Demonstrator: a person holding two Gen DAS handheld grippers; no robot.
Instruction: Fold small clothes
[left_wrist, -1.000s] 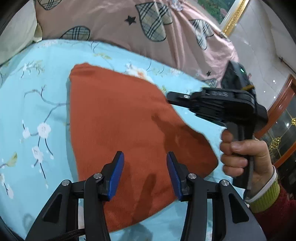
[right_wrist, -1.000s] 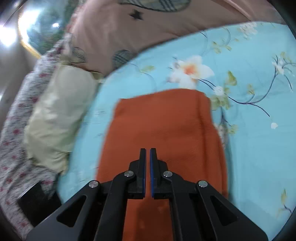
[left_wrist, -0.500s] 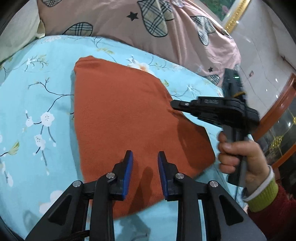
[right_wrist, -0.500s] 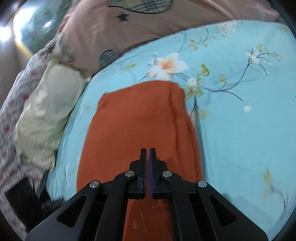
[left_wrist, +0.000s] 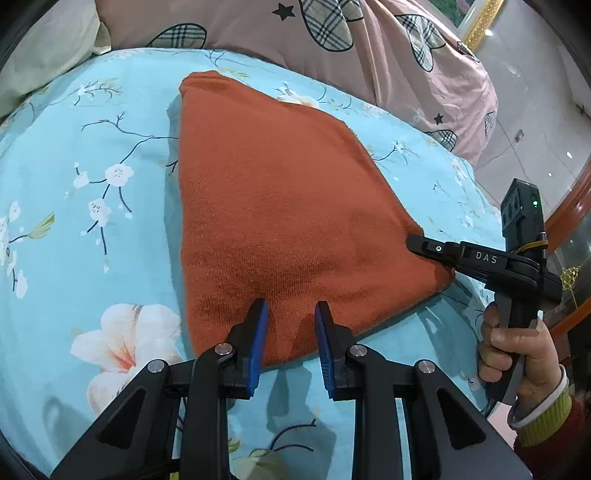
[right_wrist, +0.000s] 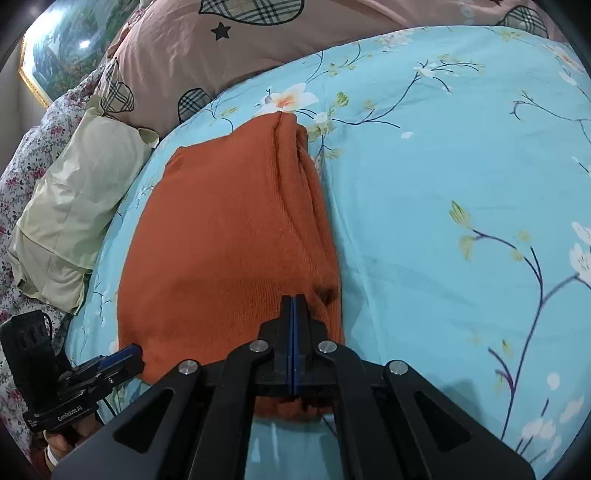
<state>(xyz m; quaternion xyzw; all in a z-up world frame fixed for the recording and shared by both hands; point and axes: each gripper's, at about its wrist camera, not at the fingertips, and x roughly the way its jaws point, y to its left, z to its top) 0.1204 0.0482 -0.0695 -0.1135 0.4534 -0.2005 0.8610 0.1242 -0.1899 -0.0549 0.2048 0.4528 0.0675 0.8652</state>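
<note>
A folded rust-orange knit garment (left_wrist: 280, 206) lies flat on the light blue floral bedsheet (left_wrist: 85, 229); it also shows in the right wrist view (right_wrist: 229, 236). My left gripper (left_wrist: 290, 314) is open, its blue pads just above the garment's near edge, holding nothing. My right gripper (right_wrist: 293, 306) is shut with nothing between the pads, its tip over the garment's near corner. In the left wrist view the right gripper (left_wrist: 417, 243) touches the garment's right corner. In the right wrist view the left gripper (right_wrist: 129, 352) sits at the garment's lower left corner.
A pink quilt with plaid hearts (left_wrist: 332, 40) lies behind the garment. A pale cream pillow (right_wrist: 77, 199) sits at the left of the bed. The bed's edge and a wooden cabinet (left_wrist: 569, 236) are at the right.
Both grippers pulled back toward the garment's near edge. The left jaws narrowed, then widened a little. The right gripper stayed shut and dropped to the garment's corner.
</note>
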